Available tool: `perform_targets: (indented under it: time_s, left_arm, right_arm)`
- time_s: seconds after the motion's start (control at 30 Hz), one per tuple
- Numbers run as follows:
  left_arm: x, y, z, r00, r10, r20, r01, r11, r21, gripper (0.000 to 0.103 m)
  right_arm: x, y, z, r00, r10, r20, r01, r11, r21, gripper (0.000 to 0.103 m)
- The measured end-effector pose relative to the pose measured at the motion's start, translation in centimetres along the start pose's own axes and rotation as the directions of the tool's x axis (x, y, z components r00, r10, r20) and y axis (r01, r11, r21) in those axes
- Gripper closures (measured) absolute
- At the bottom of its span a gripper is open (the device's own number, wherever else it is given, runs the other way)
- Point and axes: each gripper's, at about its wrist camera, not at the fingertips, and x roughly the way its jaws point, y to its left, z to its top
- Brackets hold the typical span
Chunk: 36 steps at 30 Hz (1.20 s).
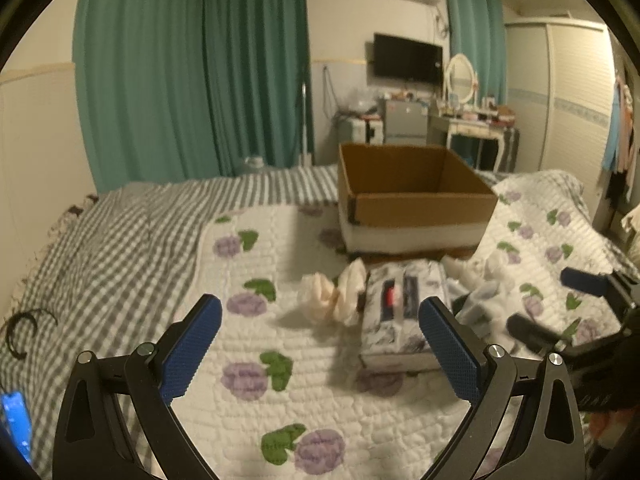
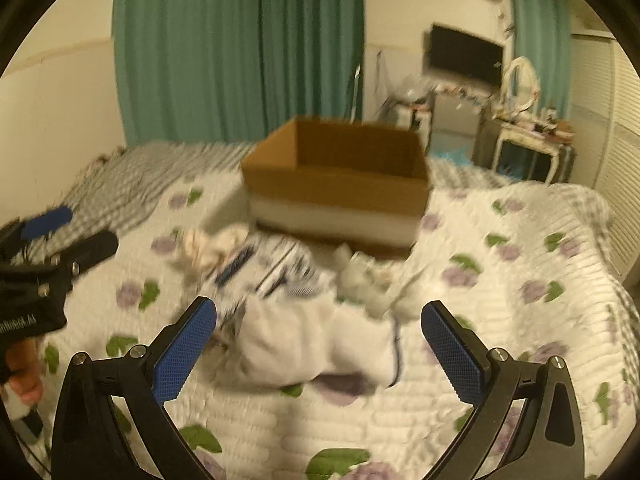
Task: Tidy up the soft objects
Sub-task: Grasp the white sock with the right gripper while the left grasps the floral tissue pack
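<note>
An open cardboard box (image 1: 416,204) stands on the bed; it also shows in the right wrist view (image 2: 340,184). In front of it lie a cream cloth bundle (image 1: 336,296), a patterned tissue pack (image 1: 404,316) and a white cloth (image 2: 316,340). My left gripper (image 1: 320,344) is open and empty above the quilt, left of the tissue pack. My right gripper (image 2: 320,344) is open and empty, with the white cloth lying between its fingers. The right wrist view is blurred. A small pale soft item (image 2: 368,280) lies behind the cloth.
The bed has a white floral quilt (image 1: 256,360) and a grey checked sheet (image 1: 100,248). A black hair band (image 1: 24,332) lies on the sheet at the left. Green curtains (image 1: 192,68), a TV and a dressing table stand behind the bed.
</note>
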Motion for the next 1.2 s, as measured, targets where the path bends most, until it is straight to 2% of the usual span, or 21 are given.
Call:
perform_targets:
  time_s: [0.07, 0.23, 0.37, 0.43, 0.5, 0.53, 0.6, 0.63, 0.8, 0.9, 1.07, 1.2]
  left_arm:
    - [0.7, -0.1, -0.3, 1.0, 0.003, -0.024, -0.003, 1.0, 0.008, 0.002]
    - [1.9, -0.6, -0.9, 0.998, 0.003, -0.059, -0.001, 0.999, 0.037, 0.002]
    - [3.1, -0.9, -1.5, 0.996, -0.005, -0.088, 0.009, 0.999, 0.043, 0.002]
    - [3.8, -1.0, -1.8, 0.995, -0.015, -0.103, 0.019, 0.999, 0.043, 0.002]
    - [4.3, -1.2, -2.0, 0.993, -0.019, -0.114, 0.025, 0.998, 0.049, 0.003]
    - [4.6, -1.3, -2.1, 0.992, -0.02, -0.124, 0.026, 0.998, 0.053, 0.003]
    - [4.8, -1.5, -2.2, 0.99, -0.032, -0.134, 0.04, 0.998, 0.053, 0.003]
    - [4.9, -1.5, -2.2, 0.99, -0.039, -0.136, 0.046, 0.998, 0.052, 0.003]
    - [5.6, -2.3, -2.5, 0.977, -0.137, -0.161, 0.146, 0.989, 0.04, 0.003]
    - [6.6, -3.3, -2.8, 0.967, -0.182, -0.181, 0.192, 0.981, 0.04, 0.003]
    - [8.5, -4.5, -3.2, 0.941, -0.242, -0.237, 0.255, 0.967, 0.025, 0.003]
    - [10.2, -5.2, -3.3, 0.931, -0.243, -0.273, 0.257, 0.966, 0.017, 0.004]
  right_arm:
    - [1.4, 0.6, -0.7, 0.999, 0.01, -0.038, -0.011, 1.0, -0.025, 0.0]
    - [4.8, 1.4, -1.8, 0.99, -0.004, -0.141, -0.005, 0.998, -0.063, 0.009]
    - [6.3, 1.0, -2.5, 0.981, 0.029, -0.19, -0.037, 0.998, -0.042, 0.013]
    - [6.4, 0.8, -2.5, 0.98, 0.05, -0.192, -0.058, 0.998, -0.039, 0.021]
    - [6.3, 0.6, -2.4, 0.977, 0.086, -0.196, -0.093, 0.995, -0.028, 0.038]
    - [6.0, 0.5, -2.3, 0.977, 0.095, -0.191, -0.102, 0.995, -0.023, 0.04]
    - [5.3, 0.2, -2.0, 0.98, 0.1, -0.17, -0.105, 0.994, -0.015, 0.053]
    - [4.8, 0.0, -1.8, 0.983, 0.1, -0.156, -0.103, 0.995, -0.011, 0.055]
    - [2.7, -1.4, -0.1, 0.998, 0.011, -0.064, -0.014, 0.999, -0.038, 0.057]
    - [2.7, -2.0, 0.6, 0.998, -0.045, -0.042, 0.043, 0.997, -0.061, 0.057]
    - [4.2, -2.5, 0.3, 0.996, -0.039, -0.075, 0.034, 0.998, -0.055, 0.057]
    - [4.8, -2.5, 0.2, 0.995, -0.039, -0.088, 0.034, 0.998, -0.058, 0.057]
